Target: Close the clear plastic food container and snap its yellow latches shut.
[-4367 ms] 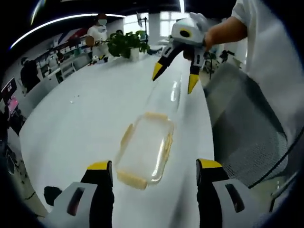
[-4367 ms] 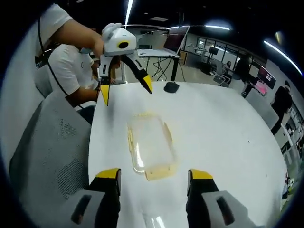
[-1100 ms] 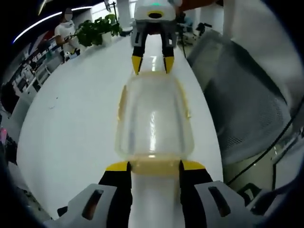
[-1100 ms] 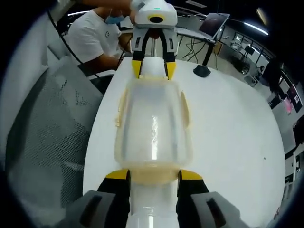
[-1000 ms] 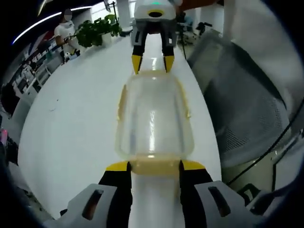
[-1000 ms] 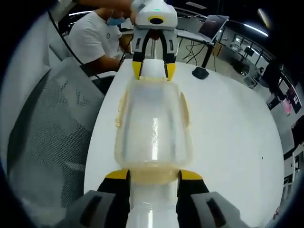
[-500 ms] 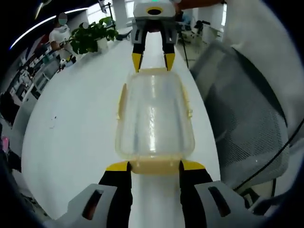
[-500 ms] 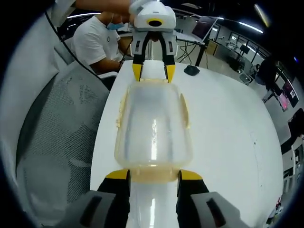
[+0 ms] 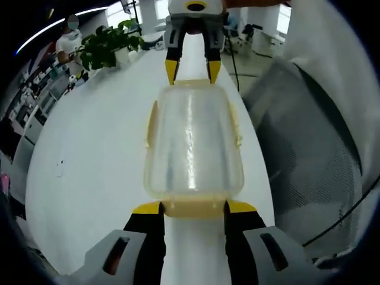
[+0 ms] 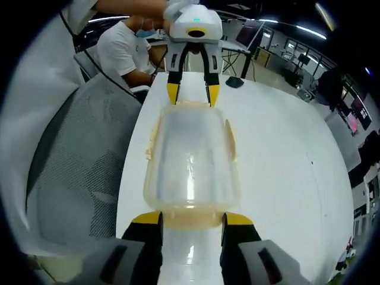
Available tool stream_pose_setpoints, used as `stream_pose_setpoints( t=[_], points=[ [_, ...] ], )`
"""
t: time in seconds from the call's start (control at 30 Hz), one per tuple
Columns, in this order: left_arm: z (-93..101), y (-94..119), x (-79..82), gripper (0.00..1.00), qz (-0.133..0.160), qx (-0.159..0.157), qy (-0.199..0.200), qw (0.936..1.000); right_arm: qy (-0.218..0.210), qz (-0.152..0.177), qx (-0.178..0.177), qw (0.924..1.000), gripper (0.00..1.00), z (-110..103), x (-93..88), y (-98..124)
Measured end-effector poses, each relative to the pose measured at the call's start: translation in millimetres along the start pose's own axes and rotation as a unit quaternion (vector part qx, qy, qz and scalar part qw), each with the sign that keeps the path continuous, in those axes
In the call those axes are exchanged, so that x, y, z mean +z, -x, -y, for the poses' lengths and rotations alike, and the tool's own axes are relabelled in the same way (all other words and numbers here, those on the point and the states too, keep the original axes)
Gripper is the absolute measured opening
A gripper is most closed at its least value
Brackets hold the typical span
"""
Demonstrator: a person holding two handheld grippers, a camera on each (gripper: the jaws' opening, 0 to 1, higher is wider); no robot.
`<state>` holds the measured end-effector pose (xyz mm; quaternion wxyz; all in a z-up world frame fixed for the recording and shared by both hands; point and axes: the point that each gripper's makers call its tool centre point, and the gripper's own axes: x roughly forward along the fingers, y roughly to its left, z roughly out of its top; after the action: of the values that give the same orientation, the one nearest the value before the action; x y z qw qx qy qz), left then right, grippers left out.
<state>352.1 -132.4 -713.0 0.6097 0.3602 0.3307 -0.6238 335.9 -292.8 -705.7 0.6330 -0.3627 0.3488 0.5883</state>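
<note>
Along the left gripper view, the left gripper [image 9: 192, 207] has its yellow-tipped jaws drawn in against the near end latch [image 9: 193, 208] of the clear plastic food container [image 9: 193, 142], pinching it from both sides; how far that latch has seated against the lid is hard to make out, since the pale yellow plastic blurs into the clear wall there. At the far end the right gripper [image 9: 192, 70] comes in from the top, its tips straddling the far latch, which is mostly hidden behind the container's rim. The container lies lengthwise on a white table [image 9: 89, 154], lid on, glare streaking down its top so its inside cannot be read; thin yellow side latches [image 9: 150, 124] run along both long edges. A mesh office chair [image 9: 309, 148] is cut off at the right, and a potted plant [image 9: 107, 47] stands far back on the table. From the right gripper view, the right gripper [image 10: 191, 219] is likewise clamped on its near end latch [image 10: 191, 218], the jaws close together on the yellow tab. The container [image 10: 191, 160] stretches away on the table [image 10: 279, 160] toward the left gripper [image 10: 192, 95], whose tips sit at the opposite end; whether they touch the latch there is unclear. A seated person in a white shirt [image 10: 124, 53] is partly hidden behind that gripper, and a grey mesh chair [image 10: 77, 166] fills the left side.
</note>
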Motion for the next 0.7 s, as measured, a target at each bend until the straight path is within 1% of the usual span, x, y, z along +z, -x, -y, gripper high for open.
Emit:
stream_pose_setpoints(
  t=[0.17,0.3,0.37,0.43,0.7],
  points=[
    [-1.8,-16.1,22.7,0.36,-0.003,0.0,0.0,1.0,-0.004,-0.004,0.0,1.0,0.35,1.0,-27.1,8.5],
    [-3.8,-28.1,35.8,0.36,-0.001,-0.004,0.005,1.0,-0.006,-0.006,0.001,1.0,0.35,2.2,-44.0,15.0],
    [-4.5,-31.7,38.3,0.36,-0.004,-0.005,0.004,1.0,-0.005,-0.006,0.001,1.0,0.35,3.6,-48.4,17.1],
    [-5.8,-36.9,44.0,0.36,-0.007,-0.005,0.007,0.9999,-0.003,-0.007,0.0,1.0,0.35,6.5,-54.7,19.4],
    [-8.9,-49.5,61.0,0.37,-0.006,-0.006,0.015,0.9999,0.008,-0.011,0.005,0.9999,0.35,13.8,-74.2,28.3]
  ],
)
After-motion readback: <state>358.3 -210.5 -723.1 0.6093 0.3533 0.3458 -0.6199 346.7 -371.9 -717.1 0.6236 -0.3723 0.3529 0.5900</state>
